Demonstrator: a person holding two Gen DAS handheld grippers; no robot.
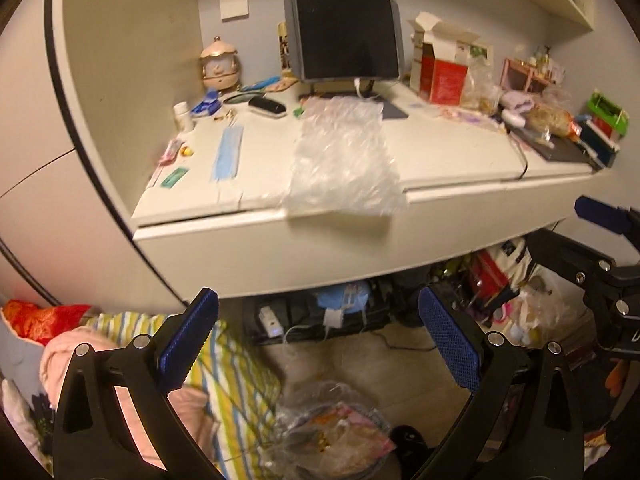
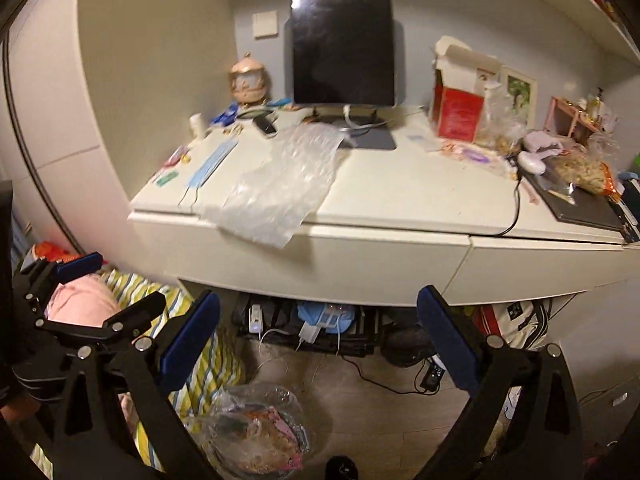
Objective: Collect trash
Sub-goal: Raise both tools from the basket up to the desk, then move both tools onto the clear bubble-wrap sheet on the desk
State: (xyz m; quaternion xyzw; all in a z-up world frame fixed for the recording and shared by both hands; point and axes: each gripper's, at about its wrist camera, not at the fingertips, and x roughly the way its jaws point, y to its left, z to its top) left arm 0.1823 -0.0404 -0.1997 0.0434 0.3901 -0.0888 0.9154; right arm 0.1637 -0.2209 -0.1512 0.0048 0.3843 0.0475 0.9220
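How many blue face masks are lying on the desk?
1. The blue face mask lies flat on the white desk, near its left end, left of the clear plastic bag. Clutter on the right end could hide more.

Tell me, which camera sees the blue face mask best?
The left wrist view: the face mask lies flat, near and clear on the desk. In the right wrist view it looks smaller, slanted and blurrier.

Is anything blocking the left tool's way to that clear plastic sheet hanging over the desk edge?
Nothing visible does. The left tool is open and held below and in front of the white desk, and the crinkled clear plastic sheet overhangs the front edge with only open air between them. The blue face mask lies off to its left.
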